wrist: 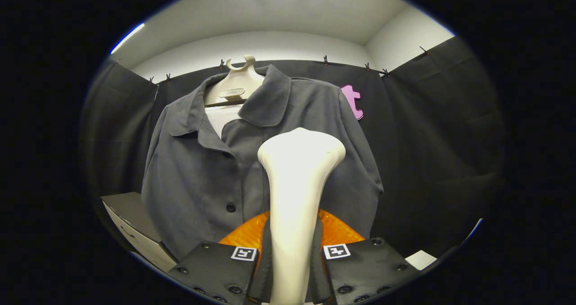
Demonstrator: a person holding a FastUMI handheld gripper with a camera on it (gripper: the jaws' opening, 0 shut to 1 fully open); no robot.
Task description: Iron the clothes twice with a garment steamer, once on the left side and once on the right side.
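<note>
A dark grey button-up shirt (202, 170) hangs on a cream hanger (238, 78) against the booth's black wall. The gripper (291, 255) is shut on the cream handle of a garment steamer (297, 183), which stands upright between the fingers. The steamer's wide head reaches the shirt's chest, just right of the button placket. I cannot tell whether the head touches the fabric. Behind the handle, low down, shows an orange translucent part (337, 230) of the steamer.
A white box-like surface (130, 226) stands to the lower left of the shirt. A small white piece (420, 259) lies to the lower right. Black cloth walls close in the back and both sides.
</note>
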